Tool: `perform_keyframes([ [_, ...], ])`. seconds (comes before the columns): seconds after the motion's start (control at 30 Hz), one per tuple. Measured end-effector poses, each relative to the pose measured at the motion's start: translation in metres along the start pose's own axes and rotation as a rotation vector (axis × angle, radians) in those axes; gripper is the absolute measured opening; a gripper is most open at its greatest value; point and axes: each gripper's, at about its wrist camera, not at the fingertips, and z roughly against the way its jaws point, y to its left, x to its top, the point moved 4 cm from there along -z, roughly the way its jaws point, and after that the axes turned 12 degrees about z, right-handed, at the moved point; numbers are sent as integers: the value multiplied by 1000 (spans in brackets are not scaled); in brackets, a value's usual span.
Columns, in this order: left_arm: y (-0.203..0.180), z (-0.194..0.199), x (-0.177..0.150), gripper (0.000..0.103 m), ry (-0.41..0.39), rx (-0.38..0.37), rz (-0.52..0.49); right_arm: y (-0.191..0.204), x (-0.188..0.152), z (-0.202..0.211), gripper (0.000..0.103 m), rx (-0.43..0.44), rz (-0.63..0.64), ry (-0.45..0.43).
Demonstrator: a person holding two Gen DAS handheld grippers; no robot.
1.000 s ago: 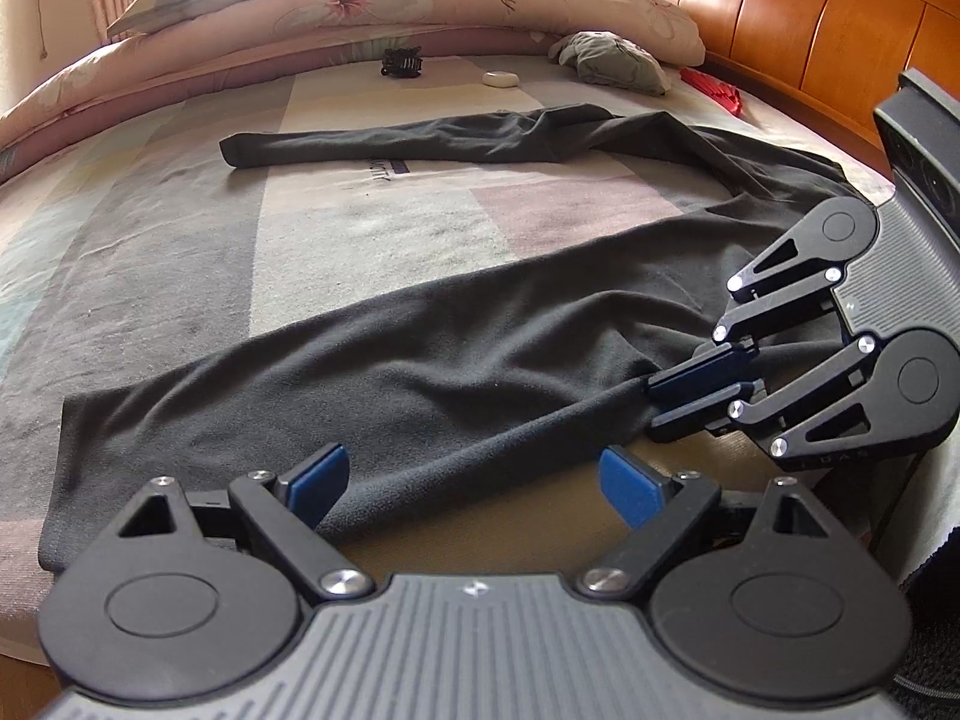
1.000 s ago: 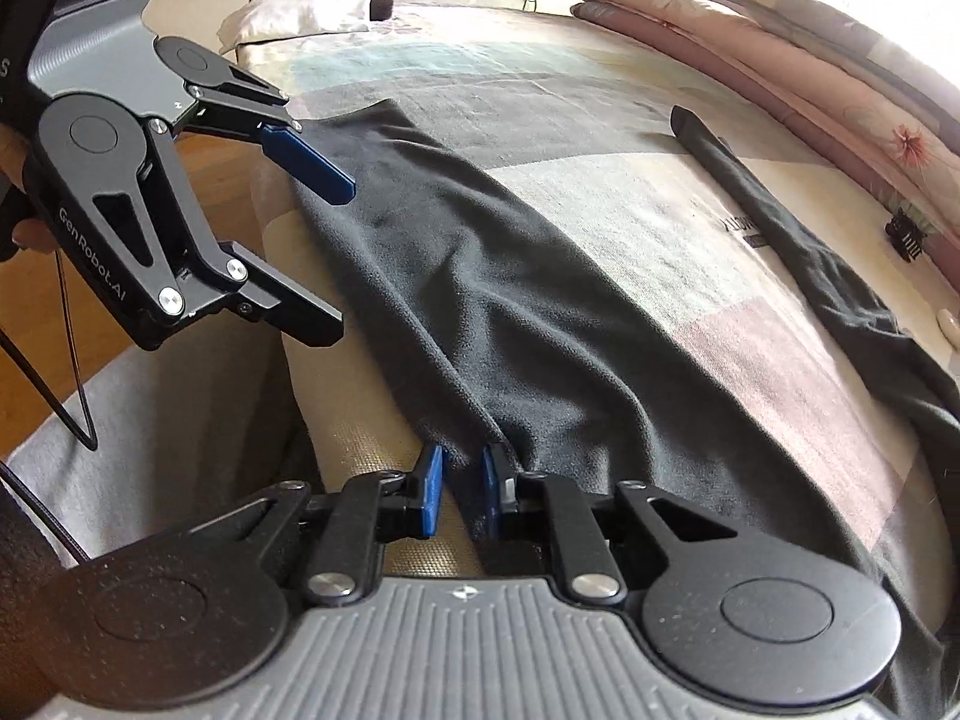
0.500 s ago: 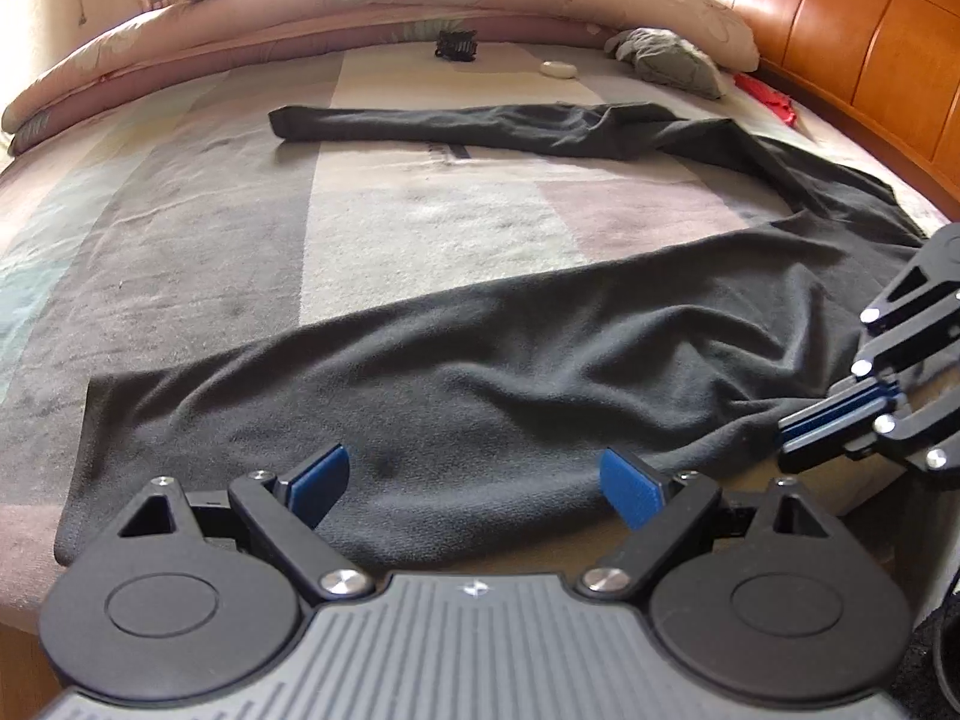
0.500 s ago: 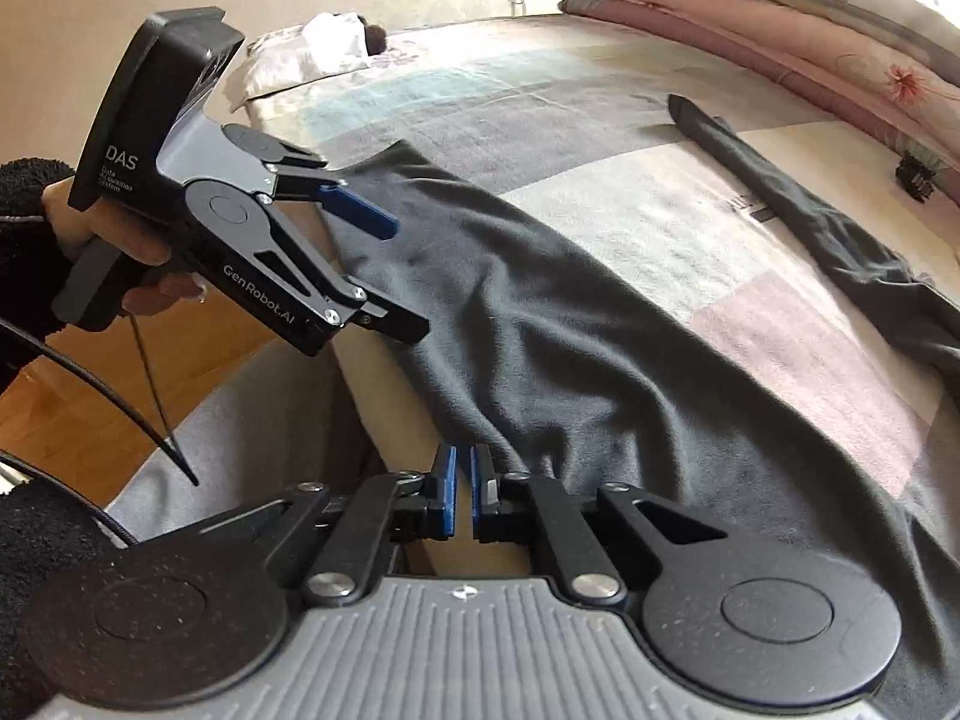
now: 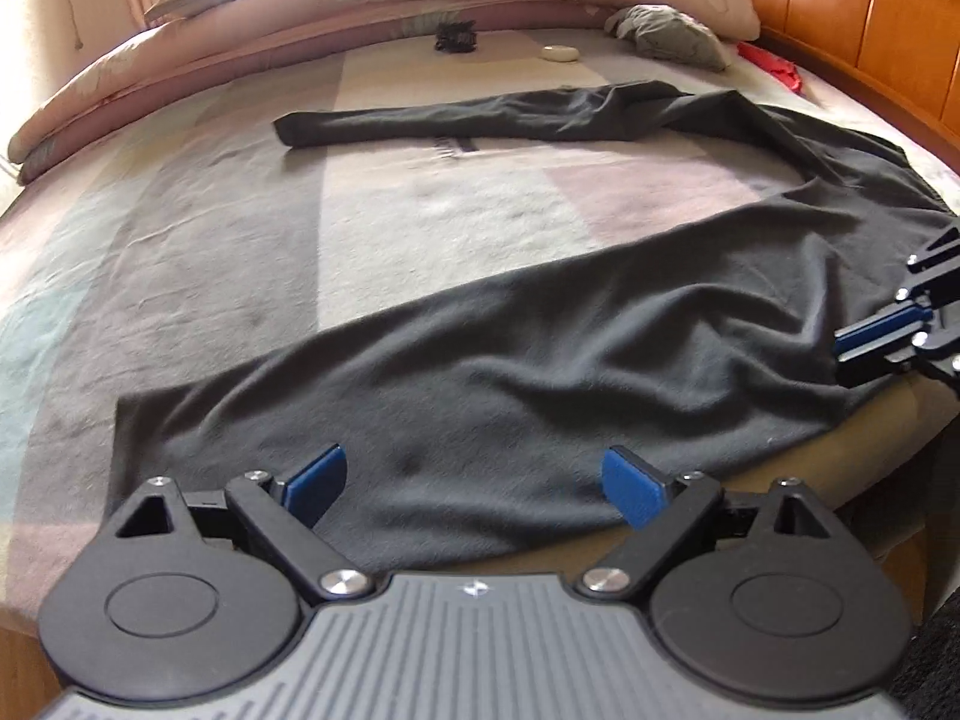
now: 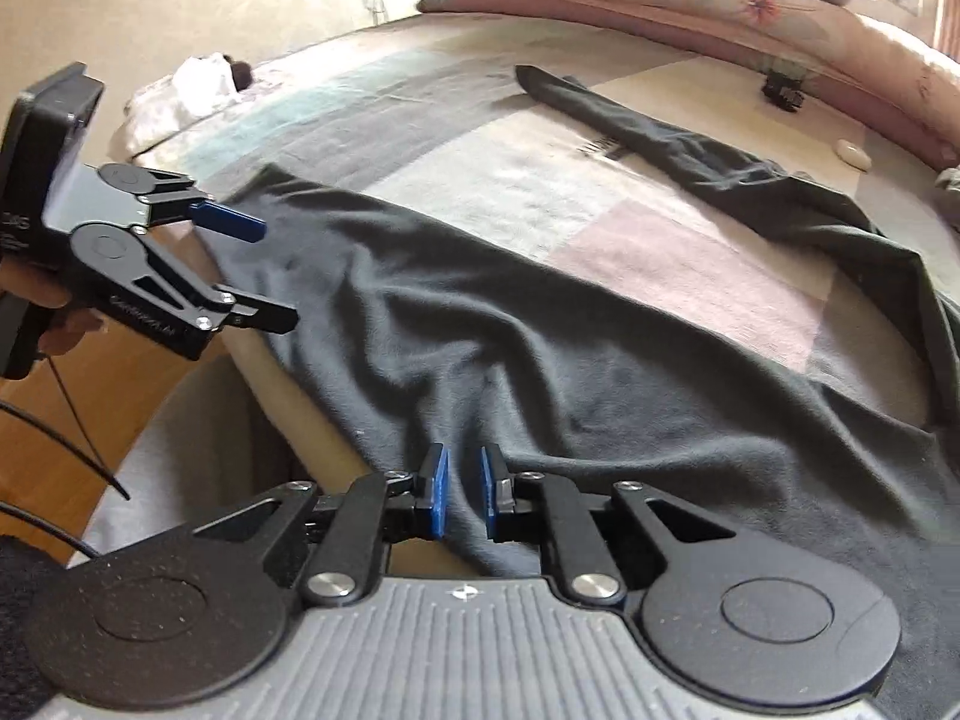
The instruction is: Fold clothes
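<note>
The dark grey trousers [image 5: 540, 360] lie spread across the bed [image 5: 252, 252], near leg along its front edge. The right gripper [image 6: 463, 492] pinches that leg's hem, which hides the pads' inner faces; its gap has widened slightly. The left gripper [image 5: 474, 480] gapes wide over the cloth, having advanced. Its side lettering is blurred.

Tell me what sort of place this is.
Most likely a bedroom in a home. A wide bed with a patchwork cover fills the view, a wooden headboard stands along one side, and folded floral quilts are piled along another. Dark trousers lie spread across it.
</note>
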Motion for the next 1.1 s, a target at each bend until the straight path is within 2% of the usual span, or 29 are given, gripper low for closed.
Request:
perform_keyframes([
  [0.1, -10, -3, 4, 92, -10, -6, -25, 1, -15, -7, 20, 7, -20, 45],
  [0.13, -8, -4, 1, 94, -4, -7, -17, 2, -18, -3, 25, 23, -30, 34],
  [0.2, 0, -4, -5, 94, 33, -24, 17, 0, -22, 7, 27, 68, -59, 19],
  [0.23, 4, -2, -8, 95, 52, -27, 27, -5, -24, 13, 28, 55, -78, 1],
  [0.33, 8, 7, -12, 93, 58, 19, -3, -31, -32, 27, 37, -73, -153, -22],
  [0.43, 10, 17, -4, 93, 16, 62, -12, -58, -51, 32, 40, -203, -229, 11],
  [0.5, 7, 20, 7, 93, -13, 29, 11, -67, -70, 33, 41, -240, -266, 54],
  [0.57, -3, 21, 18, 93, -33, -10, 12, -66, -83, 39, 48, -229, -273, 55],
  [0.6, -10, 20, 22, 93, -41, -23, 4, -64, -87, 43, 54, -223, -269, 52],
  [0.63, -18, 19, 27, 93, -48, -35, -5, -63, -90, 46, 55, -234, -267, 54],
  [0.77, -60, 9, 49, 93, -70, -100, -50, -74, -96, 55, 55, -335, -299, 38],
  [0.87, -101, 8, 61, 93, -95, -184, -89, -90, -106, 54, 59, -425, -339, 80],
  [0.93, -127, 7, 65, 93, -105, -242, -119, -92, -116, 57, 71, -416, -362, 83],
  [1.0, -150, 5, 67, 93, -106, -284, -144, -88, -128, 64, 76, -390, -383, 77],
  [1.1, -176, -5, 65, 93, -80, -330, -168, -88, -140, 78, 77, -367, -424, 58],
])
